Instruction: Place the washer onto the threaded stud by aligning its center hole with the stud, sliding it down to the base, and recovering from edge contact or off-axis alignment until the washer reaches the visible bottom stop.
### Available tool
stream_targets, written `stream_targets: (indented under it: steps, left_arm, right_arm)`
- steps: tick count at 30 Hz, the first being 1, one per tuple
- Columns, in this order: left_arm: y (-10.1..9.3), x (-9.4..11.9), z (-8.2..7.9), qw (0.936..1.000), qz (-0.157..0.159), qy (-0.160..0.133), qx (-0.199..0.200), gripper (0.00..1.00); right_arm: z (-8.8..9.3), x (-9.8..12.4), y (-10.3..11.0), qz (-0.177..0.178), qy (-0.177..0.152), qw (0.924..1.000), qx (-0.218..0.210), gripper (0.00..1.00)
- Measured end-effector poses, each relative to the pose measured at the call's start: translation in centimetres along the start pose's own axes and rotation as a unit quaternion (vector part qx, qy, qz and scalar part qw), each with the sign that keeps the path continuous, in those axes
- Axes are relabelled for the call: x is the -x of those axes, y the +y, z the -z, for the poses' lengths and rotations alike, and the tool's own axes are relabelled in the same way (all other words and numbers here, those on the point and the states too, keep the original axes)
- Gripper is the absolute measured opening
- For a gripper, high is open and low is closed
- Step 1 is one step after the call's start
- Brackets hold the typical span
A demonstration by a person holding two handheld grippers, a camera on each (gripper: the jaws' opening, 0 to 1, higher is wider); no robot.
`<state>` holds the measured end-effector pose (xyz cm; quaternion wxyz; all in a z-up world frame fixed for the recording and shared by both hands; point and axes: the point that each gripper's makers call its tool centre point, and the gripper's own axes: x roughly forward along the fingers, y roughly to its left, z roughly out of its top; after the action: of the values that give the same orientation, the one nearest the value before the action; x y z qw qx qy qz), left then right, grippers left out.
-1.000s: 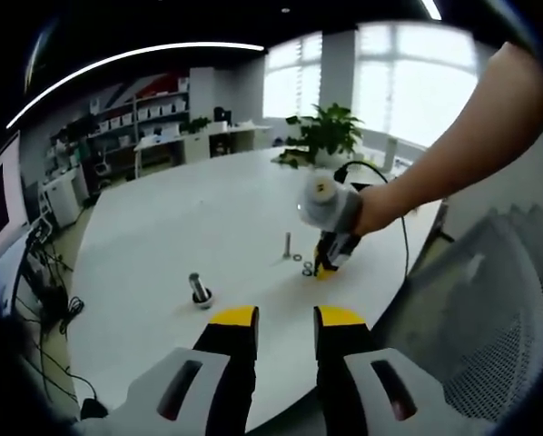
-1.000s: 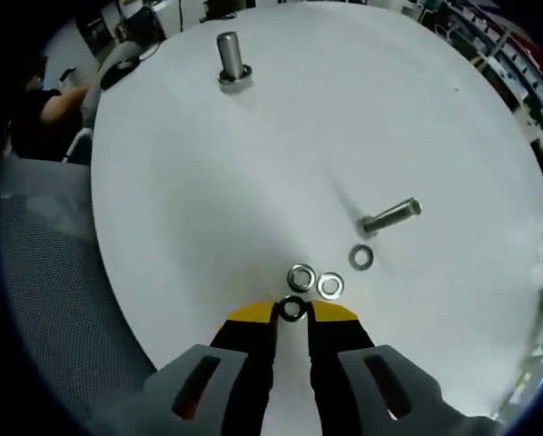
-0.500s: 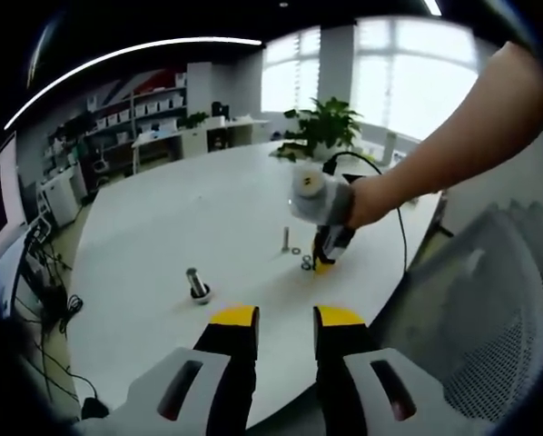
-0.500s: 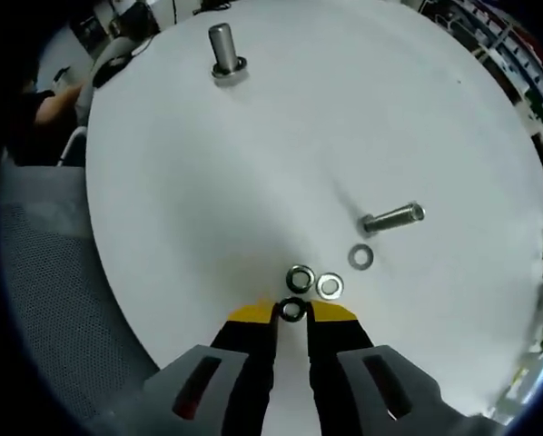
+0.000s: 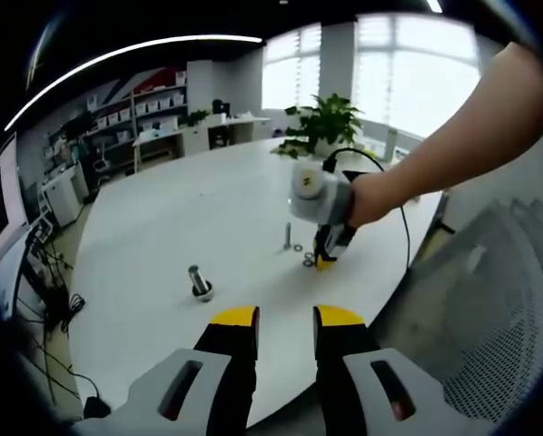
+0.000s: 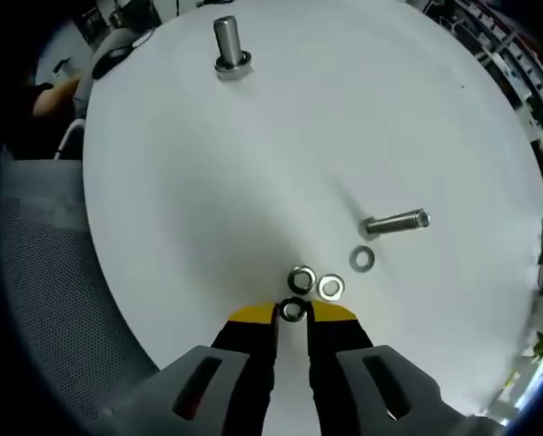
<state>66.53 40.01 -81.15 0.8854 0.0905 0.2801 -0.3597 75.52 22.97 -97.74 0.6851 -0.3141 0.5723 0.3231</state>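
Washer first: a small dark metal ring washer point(image 6: 293, 311) sits pinched between my right gripper's point(image 6: 293, 312) yellow-tipped jaws, which stand narrow around it, low over the near edge of the round white table point(image 6: 281, 136). Two more silver washers point(image 6: 315, 282) lie just beyond the tips, a third point(image 6: 362, 259) a little further off beside a steel bolt stud point(image 6: 397, 221) that reads as lying sideways in the right gripper view — yet upright in the left gripper view, so I take it as standing, long axis vertical. It lies ahead and to the right of my jaws, near; a second upright stud on a base point(image 6: 228, 44) stands well apart across the table. My left gripper point(image 5: 285, 318) hangs back off the table edge, jaws slightly apart and empty — the right is far nearer. Threads and bottom stop are too small to make out.
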Motion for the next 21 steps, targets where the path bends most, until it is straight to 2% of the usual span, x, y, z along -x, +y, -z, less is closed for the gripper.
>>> stream_targets:
  steps: [6, 11, 21]
  left_arm:
    - [0.21, 0.07, 0.05, 1.0000, -0.005, 0.000, 0.001, 0.21]
    - [0.19, 0.10, 0.01, 1.0000, -0.006, 0.000, -0.001, 0.21]
    - [0.34, 0.20, -0.11, 1.0000, -0.009, -0.004, 0.000, 0.21]
  right_arm:
    - [0.07, 0.12, 0.04, 0.017, -0.014, 0.9997, 0.008, 0.14]
    - [0.27, 0.29, -0.23, 0.007, -0.033, 0.9990, -0.030, 0.13]
    - [0.45, 0.48, 0.13, 0.004, -0.045, 0.9977, -0.051, 0.13]
